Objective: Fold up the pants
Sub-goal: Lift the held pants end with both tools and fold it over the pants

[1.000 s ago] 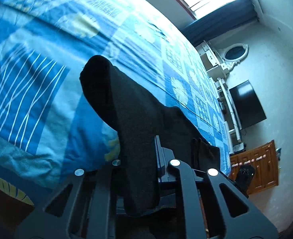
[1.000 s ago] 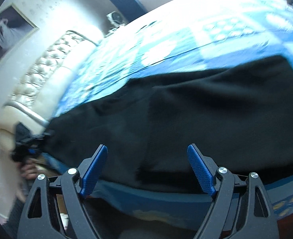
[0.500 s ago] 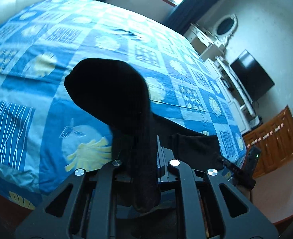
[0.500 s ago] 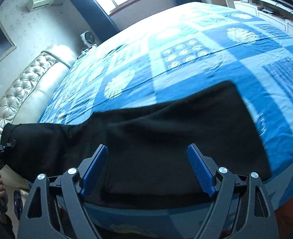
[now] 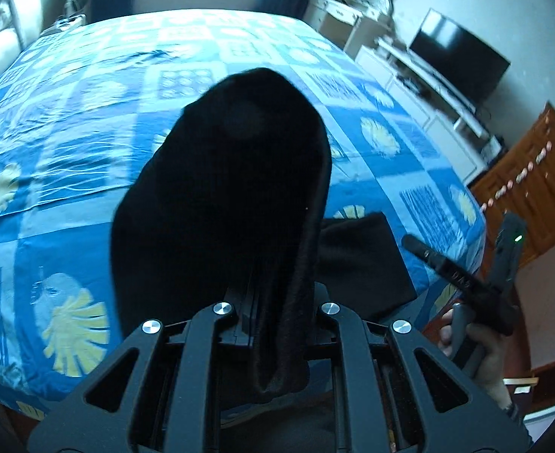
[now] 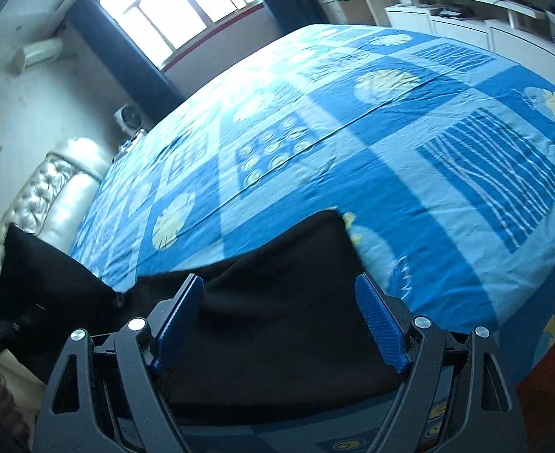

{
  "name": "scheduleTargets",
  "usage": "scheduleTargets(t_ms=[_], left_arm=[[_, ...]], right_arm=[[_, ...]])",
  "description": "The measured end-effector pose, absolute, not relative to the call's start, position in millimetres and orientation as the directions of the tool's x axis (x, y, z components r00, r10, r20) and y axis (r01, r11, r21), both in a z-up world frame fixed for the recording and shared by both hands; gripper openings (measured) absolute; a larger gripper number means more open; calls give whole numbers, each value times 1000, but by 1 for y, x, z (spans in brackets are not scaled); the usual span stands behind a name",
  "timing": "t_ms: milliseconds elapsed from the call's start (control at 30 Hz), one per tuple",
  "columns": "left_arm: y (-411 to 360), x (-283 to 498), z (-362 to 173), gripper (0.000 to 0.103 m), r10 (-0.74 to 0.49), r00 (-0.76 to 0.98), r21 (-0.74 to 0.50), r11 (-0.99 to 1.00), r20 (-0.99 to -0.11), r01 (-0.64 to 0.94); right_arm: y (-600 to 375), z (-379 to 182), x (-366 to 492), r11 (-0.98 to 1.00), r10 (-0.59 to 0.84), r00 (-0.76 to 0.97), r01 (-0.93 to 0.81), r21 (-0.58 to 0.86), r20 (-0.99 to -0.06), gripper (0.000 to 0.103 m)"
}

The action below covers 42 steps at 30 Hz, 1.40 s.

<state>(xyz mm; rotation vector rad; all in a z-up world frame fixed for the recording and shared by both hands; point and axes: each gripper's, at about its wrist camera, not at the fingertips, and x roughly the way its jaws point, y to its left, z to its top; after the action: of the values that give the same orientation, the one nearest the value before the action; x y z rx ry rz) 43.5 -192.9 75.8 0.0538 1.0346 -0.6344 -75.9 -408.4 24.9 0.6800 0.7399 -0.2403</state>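
While the bed with its blue patterned cover fills both views, the black pants lie along its near edge, one end lifted clear. That raised end is pinched in the left gripper, whose fingers are together on the cloth. The right gripper hovers with its blue pads apart over the flat end, holding nothing. Judging by this, a lengthwise fold is in hand; next the lifted end needs carrying over onto the flat part, edges matched. Only the left view shows the hand holding the right gripper; only the right view shows the window.
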Motion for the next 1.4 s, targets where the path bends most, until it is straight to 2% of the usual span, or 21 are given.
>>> scheduleTargets(t_ms=[367,633,1133,1400], left_arm=[[-294,22,13,13,-305,343,-81,840,-888,537],[-324,11,-17,13,-181,414,71,848,-892,525],[-345,-5,-34,13,-77,523,232,835,-849,500],[-360,-17,-43,13,-7,608,360,801,-794,478]], right_arm=[[-440,23,-87,691,13,741,478,542,-672,82],[-452,13,-91,652,17,736,506,565,-677,82],[-452,13,-90,644,27,738,504,576,-675,82],[-460,14,-94,629,20,742,512,586,-670,82]])
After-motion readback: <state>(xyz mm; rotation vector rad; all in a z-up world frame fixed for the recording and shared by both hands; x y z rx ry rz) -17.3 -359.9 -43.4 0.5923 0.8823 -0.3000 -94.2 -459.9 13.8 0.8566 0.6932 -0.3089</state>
